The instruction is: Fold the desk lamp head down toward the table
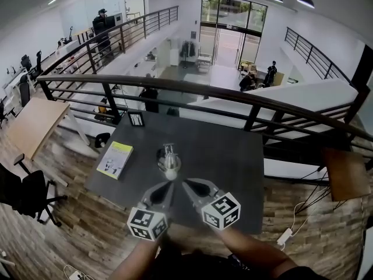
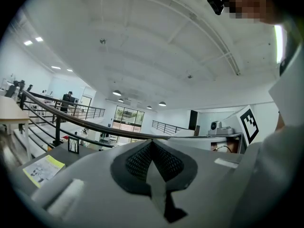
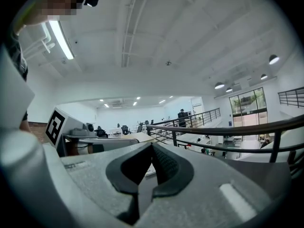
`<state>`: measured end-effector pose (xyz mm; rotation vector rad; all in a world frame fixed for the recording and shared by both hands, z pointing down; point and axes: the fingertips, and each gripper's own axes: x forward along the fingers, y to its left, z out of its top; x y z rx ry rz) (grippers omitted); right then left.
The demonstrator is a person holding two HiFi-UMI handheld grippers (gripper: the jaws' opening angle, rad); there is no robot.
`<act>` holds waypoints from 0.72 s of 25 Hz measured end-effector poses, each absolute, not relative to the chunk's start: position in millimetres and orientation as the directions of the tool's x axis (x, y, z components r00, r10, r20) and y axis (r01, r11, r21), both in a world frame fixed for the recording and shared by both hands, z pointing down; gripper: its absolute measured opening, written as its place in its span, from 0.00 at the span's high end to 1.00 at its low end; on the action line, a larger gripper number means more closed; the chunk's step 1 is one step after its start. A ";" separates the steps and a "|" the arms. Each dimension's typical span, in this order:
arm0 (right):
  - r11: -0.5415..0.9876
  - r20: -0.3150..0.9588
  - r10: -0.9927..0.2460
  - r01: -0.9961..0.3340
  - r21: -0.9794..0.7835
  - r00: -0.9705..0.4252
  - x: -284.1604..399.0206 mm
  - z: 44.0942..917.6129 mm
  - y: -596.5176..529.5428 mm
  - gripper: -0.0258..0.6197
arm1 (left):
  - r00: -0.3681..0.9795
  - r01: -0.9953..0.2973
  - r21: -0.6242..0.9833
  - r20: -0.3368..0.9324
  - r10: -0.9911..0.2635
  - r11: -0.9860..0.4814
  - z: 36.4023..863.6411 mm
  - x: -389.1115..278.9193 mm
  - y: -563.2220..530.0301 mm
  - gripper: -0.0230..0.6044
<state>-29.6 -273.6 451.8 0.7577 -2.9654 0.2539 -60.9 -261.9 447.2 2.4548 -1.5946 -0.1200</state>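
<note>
Overhead, the head view shows one desk lamp [image 1: 169, 159] standing near the middle of the dark table [image 1: 233, 156], just beyond the tips of both grippers. The left gripper [image 1: 168, 185] and right gripper [image 1: 189, 185] lie side by side, neither touching the lamp. One yellow booklet [image 1: 115, 159] lies to the lamp's left and one small picture frame [image 1: 136, 119] stands at the far edge.

Along the left gripper [image 2: 153, 145], its view shows the pads pressed together with nothing between them. The booklet [image 2: 42, 168] and frame [image 2: 73, 145] show, but not the lamp.

Likewise, the right gripper view shows the right gripper [image 3: 151, 150] closed and empty.

To fold well, the jaws probably need to part first. One gripper should steady the base while the other eases the head down slowly.
</note>
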 end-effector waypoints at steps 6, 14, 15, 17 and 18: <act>0.831 0.123 -0.522 -0.536 -0.147 -0.844 -56.2 455.6 -307.4 0.96 | 0.463 -0.867 0.234 0.054 -0.885 -0.439 450.7 -86.9 -294.3 0.96; 0.742 0.178 -0.636 -0.658 -0.127 -0.751 -88.2 474.2 -351.2 0.95 | 0.576 -0.800 0.246 0.061 -0.815 -0.547 464.3 -119.4 -334.1 0.96; 0.729 0.187 -0.649 -0.673 -0.125 -0.738 -90.5 477.5 -355.6 0.92 | 0.592 -0.790 0.246 0.064 -0.803 -0.562 466.6 -121.1 -336.9 0.96; 0.703 0.205 -0.671 -0.699 -0.129 -0.712 -92.3 481.8 -362.9 0.88 | 0.621 -0.768 0.251 0.070 -0.781 -0.589 470.3 -121.3 -341.6 0.96; 0.692 0.212 -0.681 -0.710 -0.129 -0.701 -92.7 482.1 -366.0 0.87 | 0.632 -0.760 0.255 0.073 -0.772 -0.598 471.0 -121.1 -343.7 0.96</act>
